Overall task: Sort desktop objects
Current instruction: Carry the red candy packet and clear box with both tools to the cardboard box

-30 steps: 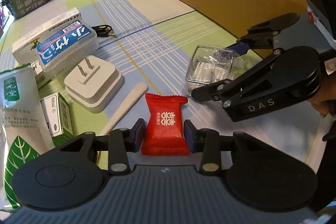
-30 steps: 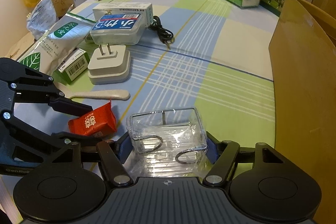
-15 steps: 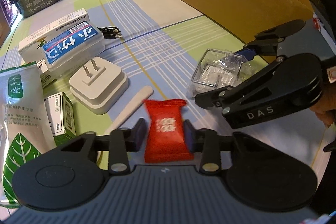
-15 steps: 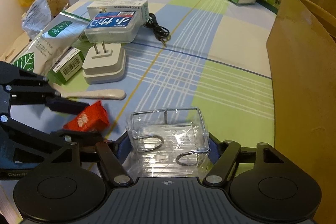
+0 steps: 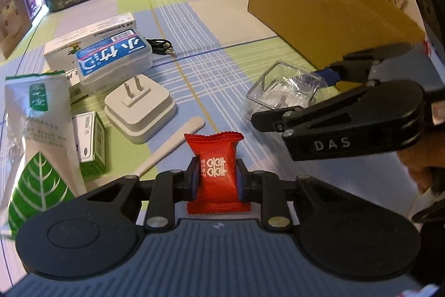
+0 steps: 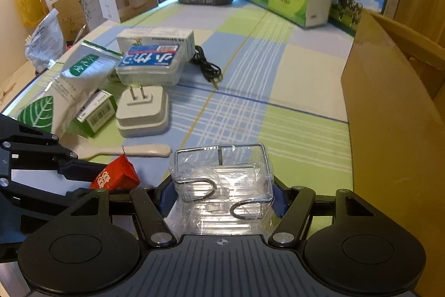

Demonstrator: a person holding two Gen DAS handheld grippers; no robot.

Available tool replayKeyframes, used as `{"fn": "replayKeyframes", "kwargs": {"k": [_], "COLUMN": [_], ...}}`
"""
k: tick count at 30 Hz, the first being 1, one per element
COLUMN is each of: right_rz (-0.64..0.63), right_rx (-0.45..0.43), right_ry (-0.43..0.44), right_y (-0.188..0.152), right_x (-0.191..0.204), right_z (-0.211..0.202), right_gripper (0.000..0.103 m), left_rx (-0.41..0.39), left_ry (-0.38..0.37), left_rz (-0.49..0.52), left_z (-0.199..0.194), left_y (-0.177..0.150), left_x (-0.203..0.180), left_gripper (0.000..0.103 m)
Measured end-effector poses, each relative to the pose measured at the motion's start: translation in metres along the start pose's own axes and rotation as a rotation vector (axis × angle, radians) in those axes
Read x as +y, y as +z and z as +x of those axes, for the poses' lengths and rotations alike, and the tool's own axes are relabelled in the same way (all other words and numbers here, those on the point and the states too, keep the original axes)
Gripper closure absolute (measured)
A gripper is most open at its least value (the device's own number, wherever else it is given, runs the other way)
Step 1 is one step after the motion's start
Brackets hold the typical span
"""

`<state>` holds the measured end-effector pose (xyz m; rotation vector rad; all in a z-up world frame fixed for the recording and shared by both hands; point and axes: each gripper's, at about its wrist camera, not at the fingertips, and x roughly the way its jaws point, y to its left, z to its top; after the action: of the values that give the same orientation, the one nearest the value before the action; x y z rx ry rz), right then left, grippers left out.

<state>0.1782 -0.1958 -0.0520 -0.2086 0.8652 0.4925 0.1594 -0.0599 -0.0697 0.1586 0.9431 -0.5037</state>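
Observation:
My left gripper [image 5: 217, 180] is shut on a red candy packet [image 5: 215, 157], held lifted off the checked tablecloth; the packet's corner [image 6: 115, 176] also shows in the right wrist view. My right gripper [image 6: 222, 195] is shut on a clear plastic box [image 6: 222, 177] wrapped in film with two metal rings inside. In the left wrist view that box [image 5: 281, 93] sits between the right gripper's black fingers [image 5: 278, 118], right of the candy. An open cardboard box [image 5: 319, 4] stands at the back right.
On the left lie a white plug adapter [image 5: 140, 107], a blue-labelled clear case [image 5: 114, 57] on a white carton, a leaf-printed pouch [image 5: 39, 130], a small green box [image 5: 90, 141], a cream spatula [image 5: 169, 146] and a black cable [image 5: 161, 46]. Tissue packs and boxes line the back.
The left gripper has closed on the red candy packet and raised it. Both grippers have lifted and tilted, so more of the far table shows. The right gripper still holds the clear box.

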Motion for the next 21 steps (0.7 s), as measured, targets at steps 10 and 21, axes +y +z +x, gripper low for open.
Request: {"fn": "replayKeyframes", "kwargs": {"k": [10, 21], "right_rz": [0.096, 0.149], "right_rx": [-0.122, -0.258], "right_ry": [-0.02, -0.078], "right_y": [-0.024, -0.046], "right_x": [-0.005, -0.019], "right_z": [-0.074, -0.199], "right_gripper": [0.04, 0.04], "left_rx": [-0.004, -0.147], "left_ry": [0.102, 0.093], "left_rz": [-0.076, -0.093], "left_z": [-0.046, -0.128], "left_y": [-0.019, -0.001], "left_x": [-0.016, -0.103], "left_gripper": [0.083, 0.083]}}
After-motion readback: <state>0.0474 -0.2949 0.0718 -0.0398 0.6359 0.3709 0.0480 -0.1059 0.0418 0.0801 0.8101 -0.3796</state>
